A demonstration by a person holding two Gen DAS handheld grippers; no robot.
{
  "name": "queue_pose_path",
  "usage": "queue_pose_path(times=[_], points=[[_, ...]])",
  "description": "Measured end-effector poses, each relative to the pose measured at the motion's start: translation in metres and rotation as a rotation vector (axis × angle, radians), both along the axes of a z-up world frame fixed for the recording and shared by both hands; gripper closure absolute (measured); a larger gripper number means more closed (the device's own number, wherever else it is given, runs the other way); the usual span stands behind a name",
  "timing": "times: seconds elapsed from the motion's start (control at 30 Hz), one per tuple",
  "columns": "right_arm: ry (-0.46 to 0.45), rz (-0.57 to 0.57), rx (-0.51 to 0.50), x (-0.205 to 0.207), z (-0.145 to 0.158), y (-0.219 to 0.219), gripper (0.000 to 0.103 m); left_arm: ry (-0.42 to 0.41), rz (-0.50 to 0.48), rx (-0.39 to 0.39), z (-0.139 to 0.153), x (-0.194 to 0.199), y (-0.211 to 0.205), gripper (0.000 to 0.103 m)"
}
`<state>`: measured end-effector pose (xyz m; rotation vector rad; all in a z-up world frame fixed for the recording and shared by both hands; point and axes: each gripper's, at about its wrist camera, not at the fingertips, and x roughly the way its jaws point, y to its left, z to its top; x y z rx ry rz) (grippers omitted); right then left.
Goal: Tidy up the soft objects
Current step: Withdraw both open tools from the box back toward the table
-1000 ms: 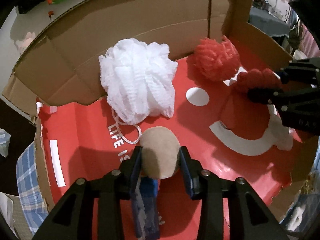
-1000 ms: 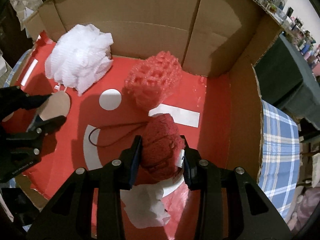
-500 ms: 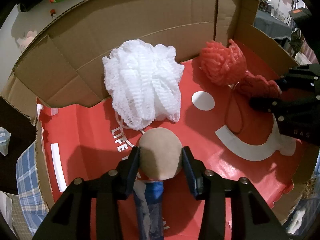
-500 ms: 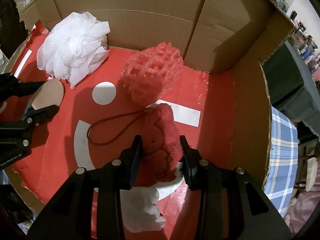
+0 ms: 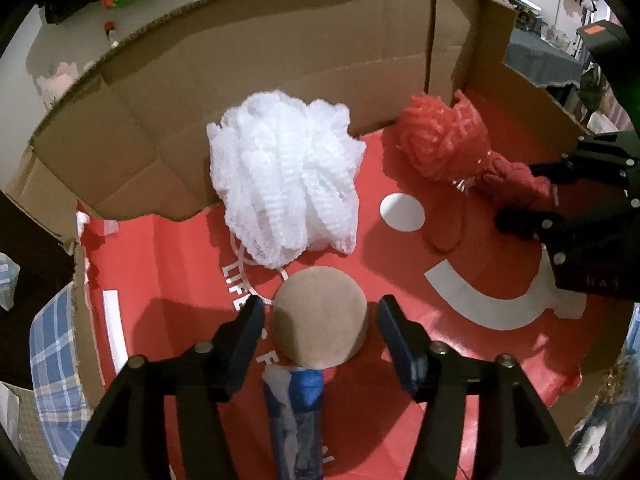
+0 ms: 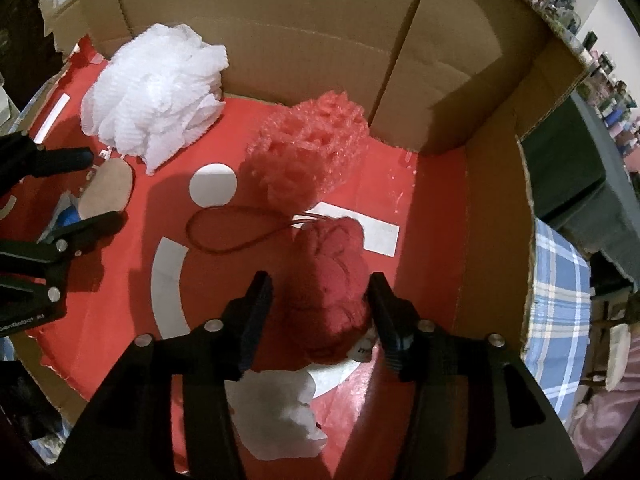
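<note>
A tan round sponge on a blue handle (image 5: 320,322) lies on the red floor of the cardboard box (image 5: 168,92), between the fingers of my left gripper (image 5: 320,316), which is open with gaps on both sides. A dark red puff (image 6: 336,284) with a cord loop (image 6: 228,232) lies between the fingers of my right gripper (image 6: 320,292), also open. A white mesh loofah (image 5: 284,176) and a light red mesh loofah (image 5: 440,140) sit by the back wall. The right gripper also shows in the left wrist view (image 5: 528,196).
A white crumpled piece (image 6: 280,420) lies on the box floor just under the right gripper. The box walls (image 6: 496,200) rise at the back and right. Blue plaid cloth (image 6: 560,280) lies outside the box on the right.
Both grippers have opened: the left let go of the tan sponge, the right let go of the dark red puff. Both objects now rest on the box floor.
</note>
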<state>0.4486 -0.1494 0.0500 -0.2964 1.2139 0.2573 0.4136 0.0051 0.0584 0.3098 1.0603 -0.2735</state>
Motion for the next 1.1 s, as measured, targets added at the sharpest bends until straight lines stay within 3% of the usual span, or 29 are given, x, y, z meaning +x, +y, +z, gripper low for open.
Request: queue_pose_path(times=[0.33, 0.6, 0.87, 1.1], points=[[-0.064, -0.004, 0.046, -0.017, 0.036, -0.003, 0.044, -0.099, 0.009, -0.068, 0.043, -0.035, 0.001, 0.020], [-0.189, -0.017, 0.105, -0.062, 0.093, -0.013, 0.036, -0.229, 0.026, -0.162, 0.095, -0.090, 0.005, 0.003], [-0.353, 0.002, 0.201, -0.132, 0.152, -0.019, 0.035, -0.381, 0.058, -0.288, 0.144, -0.159, 0.009, 0.000], [-0.538, 0.030, 0.235, -0.209, 0.184, -0.022, 0.030, -0.505, 0.069, -0.310, 0.166, -0.223, 0.012, 0.000]])
